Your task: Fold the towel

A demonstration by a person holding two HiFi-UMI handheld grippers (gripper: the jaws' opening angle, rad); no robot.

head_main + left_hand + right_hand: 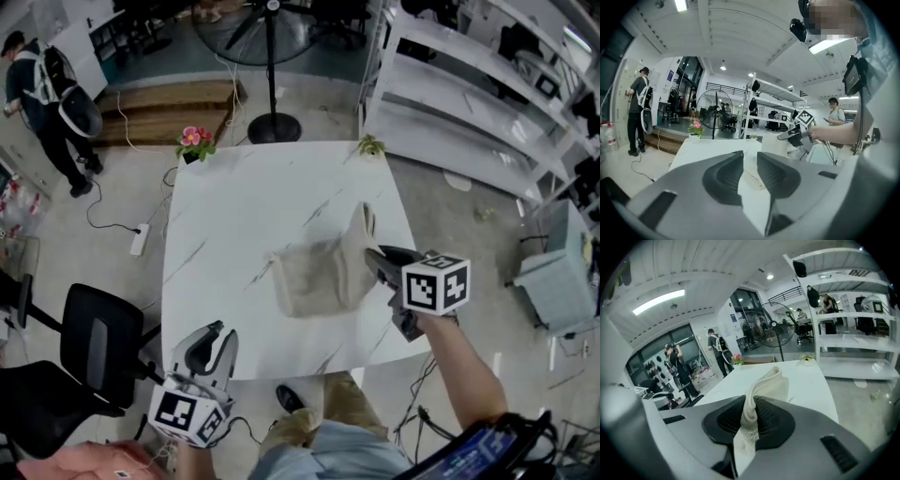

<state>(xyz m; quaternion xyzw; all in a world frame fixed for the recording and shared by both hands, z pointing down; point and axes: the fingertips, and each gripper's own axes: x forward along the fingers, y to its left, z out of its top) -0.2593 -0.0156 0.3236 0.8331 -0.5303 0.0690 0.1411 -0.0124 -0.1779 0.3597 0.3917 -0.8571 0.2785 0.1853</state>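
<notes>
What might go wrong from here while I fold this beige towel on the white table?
The right gripper pinches only a bunched edge of the beige cloth towel; it may slip out mid-fold. The left gripper is empty and off the towel, so the unpinned part might drag across the white marble-patterned table and fold crooked.

Towel (314, 272) corner hidden inside right tool (373, 253) jaws; black chair (89, 342) cut off at left edge.

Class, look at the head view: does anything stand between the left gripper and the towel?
Nothing visible does. Only bare table lies between the left gripper and the towel, whose right edge the right gripper clamps.
</notes>
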